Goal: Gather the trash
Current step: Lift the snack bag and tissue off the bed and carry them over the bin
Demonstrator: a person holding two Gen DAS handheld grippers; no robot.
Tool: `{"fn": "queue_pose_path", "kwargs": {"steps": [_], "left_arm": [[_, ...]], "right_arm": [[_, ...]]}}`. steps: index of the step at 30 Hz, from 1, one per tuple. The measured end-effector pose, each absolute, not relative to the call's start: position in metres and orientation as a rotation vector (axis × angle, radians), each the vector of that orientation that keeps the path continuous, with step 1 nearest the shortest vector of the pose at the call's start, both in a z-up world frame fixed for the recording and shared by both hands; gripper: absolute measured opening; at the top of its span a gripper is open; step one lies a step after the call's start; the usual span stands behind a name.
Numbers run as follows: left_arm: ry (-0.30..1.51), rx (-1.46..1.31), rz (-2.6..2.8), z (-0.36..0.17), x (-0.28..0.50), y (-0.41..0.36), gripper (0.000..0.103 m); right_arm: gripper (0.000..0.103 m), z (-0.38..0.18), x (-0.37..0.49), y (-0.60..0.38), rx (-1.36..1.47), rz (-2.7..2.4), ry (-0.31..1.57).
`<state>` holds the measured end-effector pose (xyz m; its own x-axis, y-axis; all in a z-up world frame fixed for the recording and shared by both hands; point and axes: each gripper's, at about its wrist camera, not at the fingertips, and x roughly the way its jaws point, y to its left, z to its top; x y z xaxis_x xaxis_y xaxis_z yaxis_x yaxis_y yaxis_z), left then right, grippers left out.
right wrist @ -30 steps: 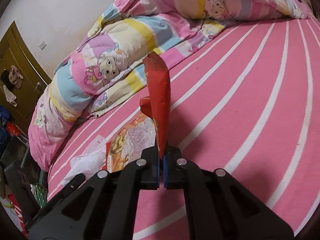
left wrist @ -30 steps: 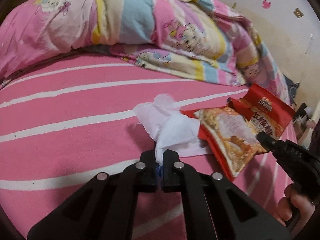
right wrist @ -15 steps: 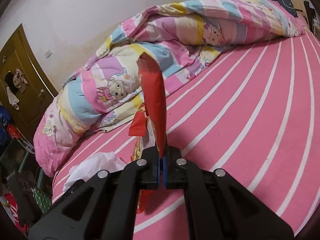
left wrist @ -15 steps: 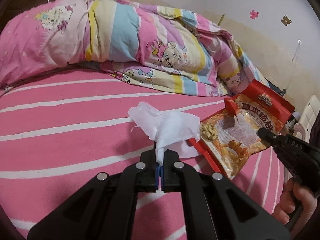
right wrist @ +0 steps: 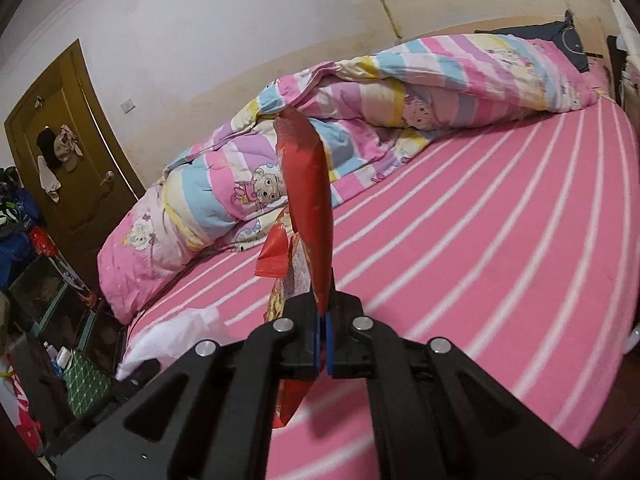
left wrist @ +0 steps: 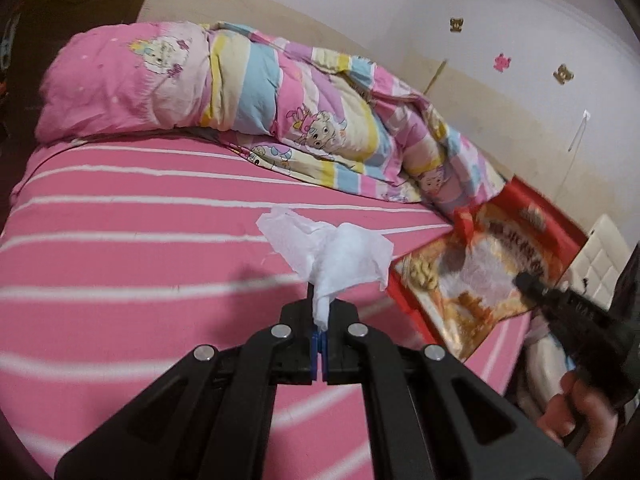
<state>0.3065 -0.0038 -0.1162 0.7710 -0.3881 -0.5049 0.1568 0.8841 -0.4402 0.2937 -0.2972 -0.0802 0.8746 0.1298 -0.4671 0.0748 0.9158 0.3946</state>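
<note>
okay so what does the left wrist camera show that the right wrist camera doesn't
Left wrist only: the wall stickers and the snack bag's printed face, held by the right gripper. Right wrist only: the brown door, floor clutter, and the right gripper's grip seen edge-on. Both: the left gripper shut on the tissue, striped sheet, cartoon quilt.

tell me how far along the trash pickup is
Done: both pieces look lifted off the pink striped bedsheet. In hand: the left gripper is shut on the crumpled white tissue, and the right gripper is shut on the red foil snack wrapper. Left: dropping both somewhere; no bin is visible in either view.
</note>
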Motion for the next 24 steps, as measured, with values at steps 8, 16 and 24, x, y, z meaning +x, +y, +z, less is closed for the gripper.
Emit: {"fn": "queue_pose_path", "kwargs": {"steps": [8,16,24], "left_arm": [[0.598,-0.384,-0.385,-0.069,0.22,-0.038,0.0],[0.609,-0.387,-0.537,-0.04,0.145,-0.096,0.0],[0.672,-0.351,-0.747,-0.03,0.099,-0.172,0.0]], "right_arm": [[0.002,-0.054,0.199,-0.317,0.432,0.03,0.485],[0.002,-0.028,0.095,-0.356,0.434,-0.01,0.451],[0.002,-0.037,0.0,-0.418,0.464,-0.146,0.458]]}}
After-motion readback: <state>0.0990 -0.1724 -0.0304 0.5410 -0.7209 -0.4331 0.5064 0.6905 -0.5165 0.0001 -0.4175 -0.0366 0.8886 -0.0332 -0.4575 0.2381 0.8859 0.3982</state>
